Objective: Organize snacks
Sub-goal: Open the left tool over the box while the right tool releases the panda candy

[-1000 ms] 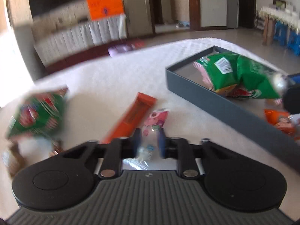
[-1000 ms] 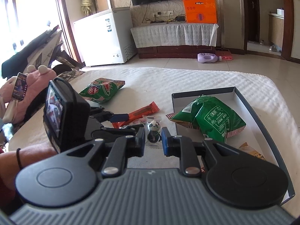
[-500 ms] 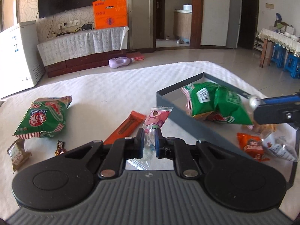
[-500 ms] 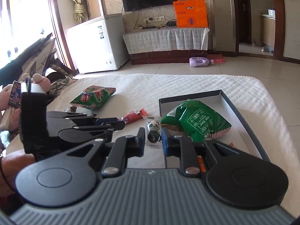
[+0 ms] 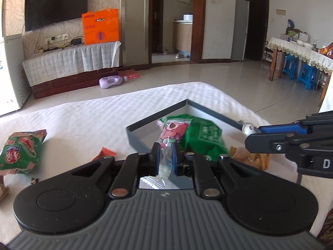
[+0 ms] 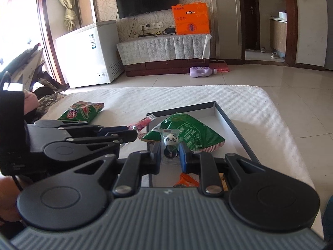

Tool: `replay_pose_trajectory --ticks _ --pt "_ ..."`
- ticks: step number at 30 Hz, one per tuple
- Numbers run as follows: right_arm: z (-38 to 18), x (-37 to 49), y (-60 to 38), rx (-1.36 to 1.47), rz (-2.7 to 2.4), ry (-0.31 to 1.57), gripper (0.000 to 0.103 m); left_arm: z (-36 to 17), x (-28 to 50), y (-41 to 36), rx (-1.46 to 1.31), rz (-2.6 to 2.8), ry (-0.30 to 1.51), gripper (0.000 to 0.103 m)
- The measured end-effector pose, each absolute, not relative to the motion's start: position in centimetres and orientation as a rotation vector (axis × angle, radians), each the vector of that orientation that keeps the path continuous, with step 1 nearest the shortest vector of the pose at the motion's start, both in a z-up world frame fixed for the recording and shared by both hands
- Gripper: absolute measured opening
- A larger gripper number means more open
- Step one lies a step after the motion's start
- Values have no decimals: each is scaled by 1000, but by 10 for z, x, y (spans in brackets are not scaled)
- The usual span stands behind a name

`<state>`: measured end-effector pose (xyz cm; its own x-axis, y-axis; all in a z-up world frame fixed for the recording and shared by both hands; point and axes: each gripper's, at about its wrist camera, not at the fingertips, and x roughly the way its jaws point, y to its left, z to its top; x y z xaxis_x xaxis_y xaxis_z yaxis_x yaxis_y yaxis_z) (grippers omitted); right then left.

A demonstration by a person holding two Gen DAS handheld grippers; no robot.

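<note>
Pink bear-print candy packet (image 5: 173, 132) pinched upright in the left gripper (image 5: 165, 158), raised over the near corner of the grey box (image 5: 210, 109) on the white desk (image 5: 93, 116). Panda sweet (image 6: 171, 140) clamped in the right gripper (image 6: 170, 156), above the green chip bag (image 6: 191, 135) lying in that box.

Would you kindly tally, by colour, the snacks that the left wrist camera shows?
Green bags: 2
Orange wrappers: 2
Pink packet: 1
White panda sweet: 1
Dark sweet: 1
Brown packet: 1
Total: 8
</note>
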<state>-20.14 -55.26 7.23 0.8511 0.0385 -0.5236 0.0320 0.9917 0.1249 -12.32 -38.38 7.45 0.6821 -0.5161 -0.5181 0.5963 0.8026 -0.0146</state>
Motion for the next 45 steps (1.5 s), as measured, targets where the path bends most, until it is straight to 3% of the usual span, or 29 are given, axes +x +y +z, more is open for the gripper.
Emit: replay_pose_trajectory --ticks 16,27,30,35,45 --pt "73 -212 -586 189 -81 524 21 49 -112 -454 189 -708 561 14" --pt "67 -208 -587 190 -67 549 21 38 -105 -461 200 -741 572 16" --pt "65 -204 -586 190 -64 555 21 39 -111 -457 211 -762 569 25" --pt "58 -193 -588 216 -72 580 22 36 -125 -449 241 -773 570 62" --pt "46 -171 -579 208 -67 626 22 35 -139 -434 261 -785 566 73"
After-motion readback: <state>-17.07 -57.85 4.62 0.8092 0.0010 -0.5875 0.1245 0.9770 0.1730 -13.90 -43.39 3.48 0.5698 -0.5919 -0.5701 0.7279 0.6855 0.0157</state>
